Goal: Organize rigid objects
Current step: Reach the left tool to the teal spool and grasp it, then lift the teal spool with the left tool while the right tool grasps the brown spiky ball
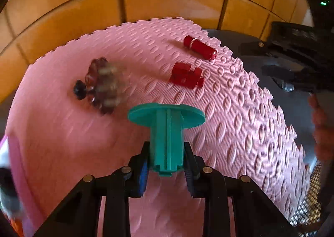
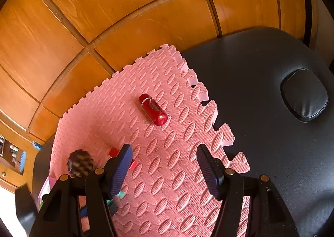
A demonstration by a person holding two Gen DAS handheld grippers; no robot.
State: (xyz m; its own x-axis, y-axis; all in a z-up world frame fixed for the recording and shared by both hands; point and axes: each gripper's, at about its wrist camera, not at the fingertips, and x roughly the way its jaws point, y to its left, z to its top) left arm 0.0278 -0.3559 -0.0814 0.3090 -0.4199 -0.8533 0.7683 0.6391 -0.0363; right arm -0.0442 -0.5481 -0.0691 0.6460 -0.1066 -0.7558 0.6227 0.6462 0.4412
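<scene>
Your left gripper [image 1: 167, 166] clamps the teal spool [image 1: 167, 128] over the mat [image 1: 240, 116]; your right gripper [image 2: 165, 166] gapes, holding nothing.

teal spool [image 1: 167, 130], pink embossed mat [image 1: 240, 112]

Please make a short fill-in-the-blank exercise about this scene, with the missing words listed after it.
1. The left gripper is shut on a ____ plastic spool.
2. The objects lie on a ____ foam mat.
3. The right gripper is ____, holding nothing.
4. The glossy red capsule-shaped cylinder lies on its ____.

Missing words: teal; pink; open; side
</scene>
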